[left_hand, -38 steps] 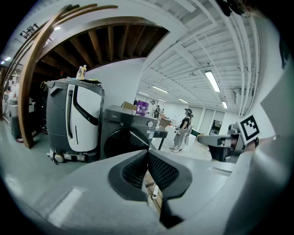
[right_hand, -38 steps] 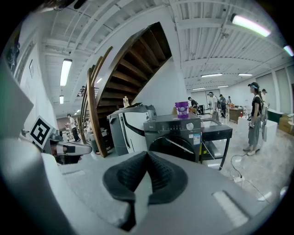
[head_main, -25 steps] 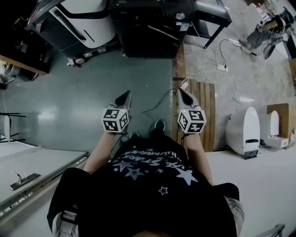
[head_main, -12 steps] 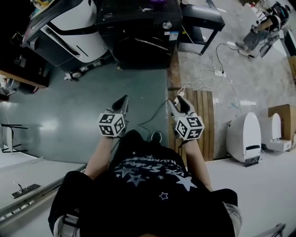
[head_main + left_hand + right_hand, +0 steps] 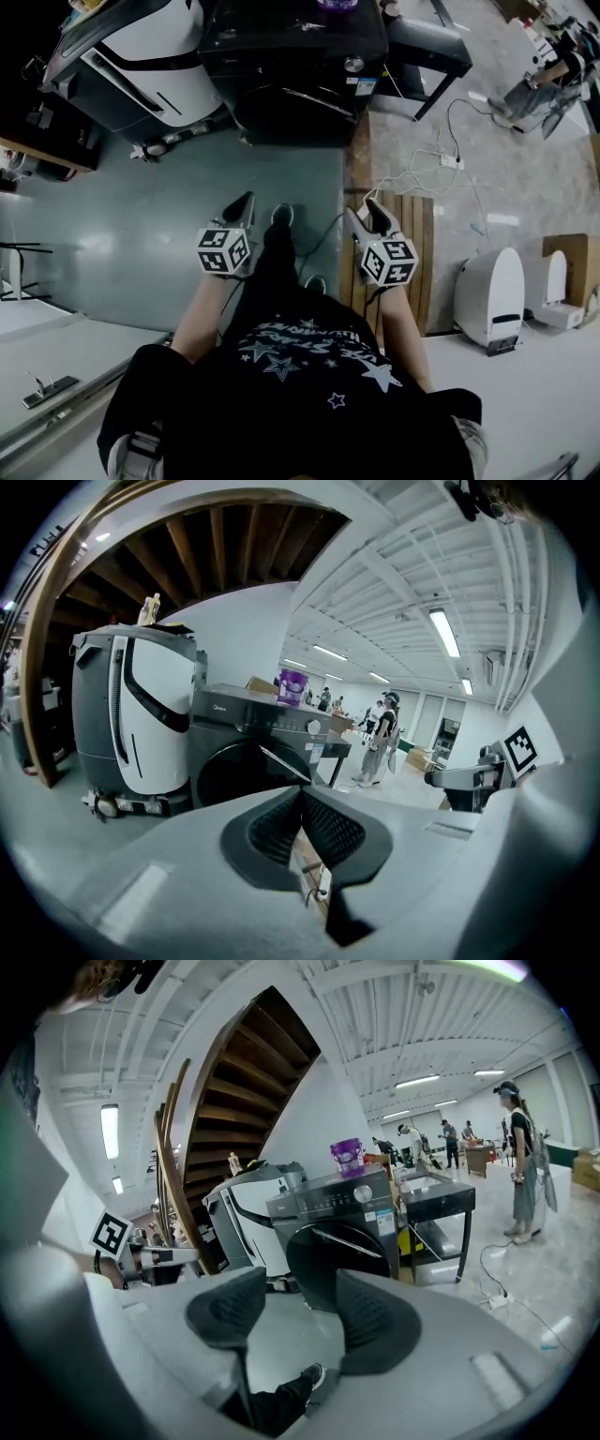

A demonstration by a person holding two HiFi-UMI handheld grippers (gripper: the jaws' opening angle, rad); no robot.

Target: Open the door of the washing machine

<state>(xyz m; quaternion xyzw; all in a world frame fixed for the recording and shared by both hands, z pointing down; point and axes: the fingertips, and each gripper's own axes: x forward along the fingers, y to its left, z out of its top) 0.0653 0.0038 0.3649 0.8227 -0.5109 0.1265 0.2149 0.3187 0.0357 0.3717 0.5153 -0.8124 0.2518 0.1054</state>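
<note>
The dark grey front-loading washing machine [image 5: 300,47] stands on the far side of the green floor, in front of the person and well apart from both grippers. Its round black door [image 5: 292,112] is shut and lies flat in the front of the machine. A small purple cup [image 5: 336,5] stands on top of the machine. Just beside the machine on its left is a big white and grey device [image 5: 155,66], and on its right is a dark metal table [image 5: 427,42].

The left gripper [image 5: 246,201] is held over the green floor and points toward the machine. In the left gripper view, the two jaws of the left gripper [image 5: 302,794] are together at the tips and there is nothing between them. The machine [image 5: 248,747] shows behind the jaws.

The right gripper [image 5: 364,210] is held at the edge of a pallet of brown wooden slats [image 5: 420,234], and it also points toward the machine. Its jaws have just been opening. In the right gripper view, the right gripper [image 5: 300,1283] has its jaws wide apart and holds nothing. In the gap between them, only the far round door [image 5: 323,1251] and the floor are seen, and lower down the person's own dark shoe [image 5: 314,1374].

White cables [image 5: 422,155] lie on the grey floor to the right of the machine.
</note>
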